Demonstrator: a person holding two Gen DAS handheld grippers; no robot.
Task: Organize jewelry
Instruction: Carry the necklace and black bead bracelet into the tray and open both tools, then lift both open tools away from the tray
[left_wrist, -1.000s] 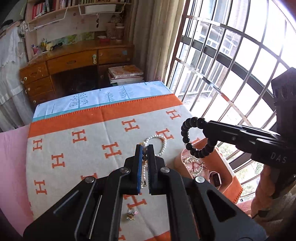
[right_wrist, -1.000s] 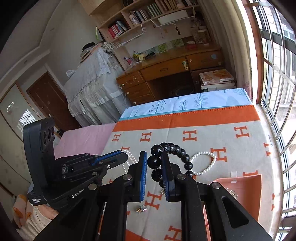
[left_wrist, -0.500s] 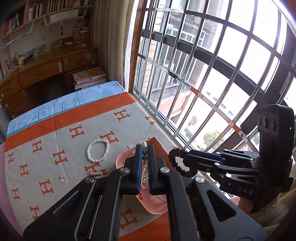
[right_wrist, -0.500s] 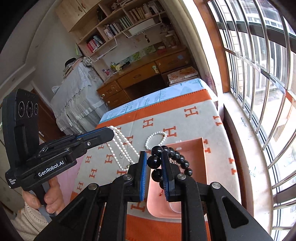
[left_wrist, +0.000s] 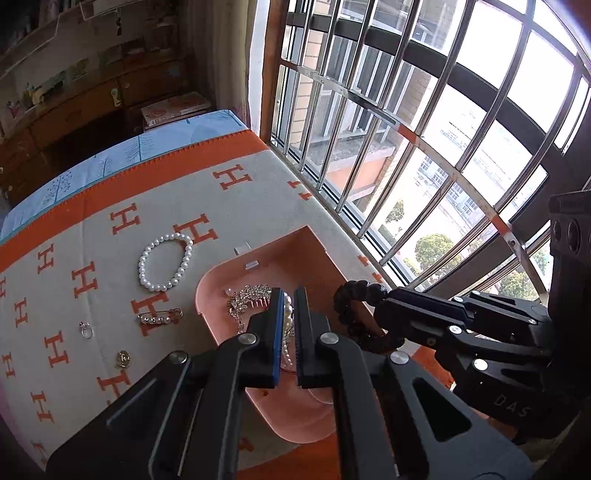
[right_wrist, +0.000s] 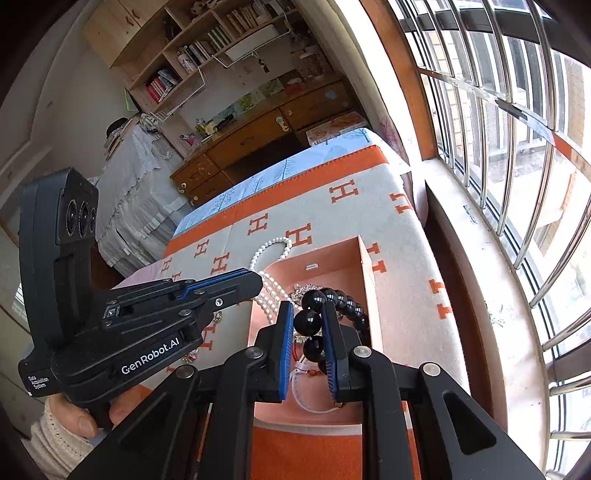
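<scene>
**Two strands over the tray, four pieces left on the blanket**

The left gripper (left_wrist: 289, 325) has its jaws clenched on a pearl necklace (right_wrist: 271, 291), and the right gripper (right_wrist: 307, 334) has its jaws clamped on a black bead bracelet (right_wrist: 334, 301). Both hang above the pink tray (left_wrist: 295, 247) at the window edge of the bed, not yet let go. A sparkly hair comb (left_wrist: 247, 301) already lies in the tray. Out on the blanket (left_wrist: 155, 199), beside the tray's left edge, are a pearl bracelet (left_wrist: 166, 262), a rhinestone clip (left_wrist: 159, 317), a small ring (left_wrist: 85, 329) and a gold charm (left_wrist: 123, 358). I judge the job about half done.
</scene>
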